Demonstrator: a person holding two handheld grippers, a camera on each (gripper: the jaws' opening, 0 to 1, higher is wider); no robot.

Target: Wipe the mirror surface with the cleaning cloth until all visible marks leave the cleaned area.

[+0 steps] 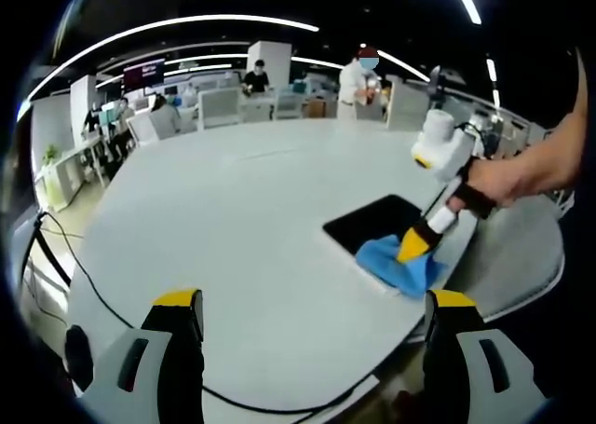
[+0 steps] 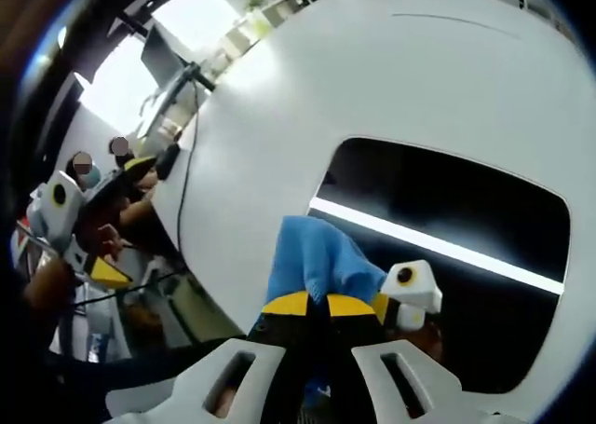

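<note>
Hovering over the smooth white table (image 1: 233, 219), the left gripper (image 1: 312, 326) stands wide open and empty. To its right, the right gripper (image 2: 317, 305) pinches the soft blue cloth (image 2: 317, 261), pressed on the near edge of the dark, glossy rectangular mirror (image 2: 447, 210).

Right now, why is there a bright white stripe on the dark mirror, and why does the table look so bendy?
In the right gripper view, the stripe on the mirror is a ceiling light reflected, beside the blue cloth that the right gripper holds. In the left gripper view, the fisheye lens curves the table and the ceiling lights.
</note>
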